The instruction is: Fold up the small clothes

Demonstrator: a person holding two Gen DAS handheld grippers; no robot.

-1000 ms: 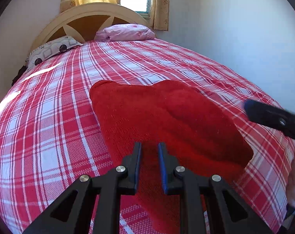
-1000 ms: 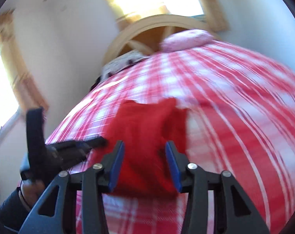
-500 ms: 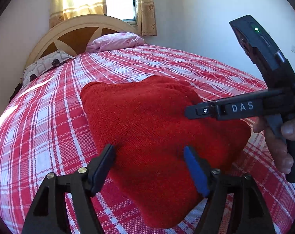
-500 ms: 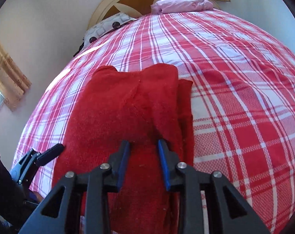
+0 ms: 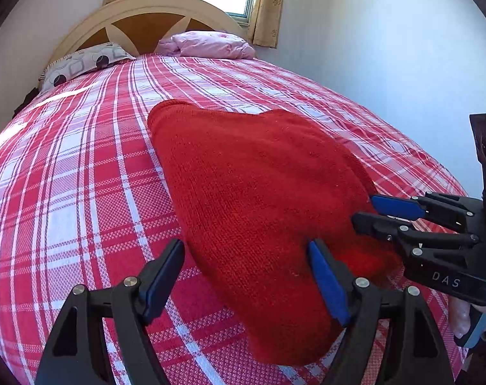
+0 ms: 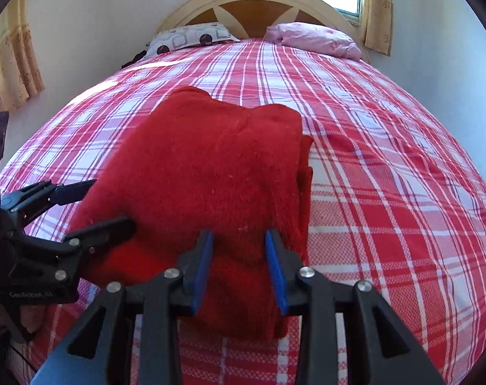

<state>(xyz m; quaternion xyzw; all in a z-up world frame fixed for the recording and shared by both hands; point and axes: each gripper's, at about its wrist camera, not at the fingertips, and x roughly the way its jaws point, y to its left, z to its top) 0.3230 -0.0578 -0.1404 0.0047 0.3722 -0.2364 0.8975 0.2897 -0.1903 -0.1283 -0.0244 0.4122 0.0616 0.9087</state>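
Garment: red knit piece [image 5: 259, 192], folded into layers, lies flat on bed w/ plaid sheet [image 5: 82, 176], near the foot end, approx mid-width. Seen from right wrist cam [image 6: 210, 166], stacked layer edges show along its right side.

Left gripper [image 5: 246, 276]: jaws spread wide, nothing between pads. One blue pad [image 5: 328, 284] over the near part of the garment, the other finger over bare sheet just left of the cloth edge. Can't tell if tips touch fabric. In right cam it shows at left [image 6: 92, 205], fingers apart, pointing in at garment's left edge.

Right gripper [image 6: 239, 263]: jaws parted, moderate gap, not clamped on anything. Both blue pads sit over the near end of the garment, cloth visible between them. Contact w/ cloth: can't tell. In left cam it comes in from the right [image 5: 371, 208], tips at garment's right edge, "DAS" lettering on body.

Hand: bit of person's fingers [image 5: 459, 316] visible under right gripper's handle, left cam, lower right.

Bed: curved cream headboard [image 6: 259, 3] at far end; patterned pillow [image 6: 191, 37] and pink pillow [image 6: 316, 40] against it, well apart from garment.

Room: yellowish curtains [image 5: 265, 3] by window behind headboard; pale wall on right side.
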